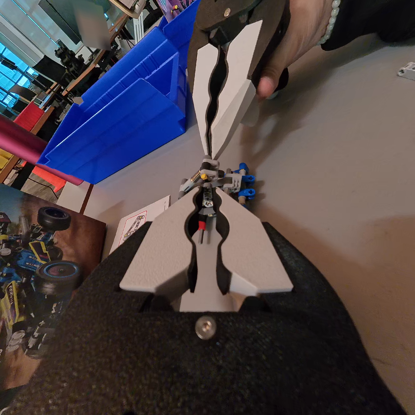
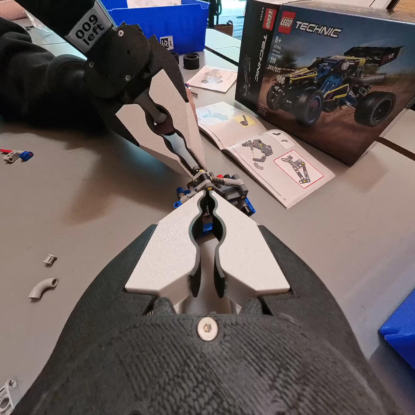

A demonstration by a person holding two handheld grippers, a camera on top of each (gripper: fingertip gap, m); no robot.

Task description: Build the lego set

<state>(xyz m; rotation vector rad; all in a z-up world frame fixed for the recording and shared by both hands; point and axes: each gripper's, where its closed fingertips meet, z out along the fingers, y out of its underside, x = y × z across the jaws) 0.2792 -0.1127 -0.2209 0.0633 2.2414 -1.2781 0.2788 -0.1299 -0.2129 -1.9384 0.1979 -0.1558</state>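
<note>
A small brick assembly (image 1: 234,179) of grey, black and blue parts with a metal spring sits on the grey table (image 1: 325,179). My left gripper (image 1: 207,188) is shut on a grey part at its near side. A black beam and a red-tipped axle show through the slot between its fingers. My right gripper (image 1: 210,156) comes down from above, held by a hand (image 1: 292,45), with its tips pinched on the grey connector on top. In the right wrist view the right gripper (image 2: 207,192) is closed at the assembly (image 2: 233,184) by a yellow pin. The left gripper (image 2: 198,168) grips it from the upper left.
Blue bins (image 1: 125,125) stand behind the assembly, also at the back of the right wrist view (image 2: 161,20). A printed product box (image 2: 325,78) and an open instruction booklet (image 2: 269,157) lie to the right. Loose parts include a curved grey piece (image 2: 43,287), a small grey connector (image 2: 49,259), a grey-blue piece (image 2: 16,155) and black tyres (image 2: 190,60). Left and right tips are no more than a few centimetres apart. The curved grey piece (image 2: 43,287) is about 15 centimeters from both grippers' fingertips.
</note>
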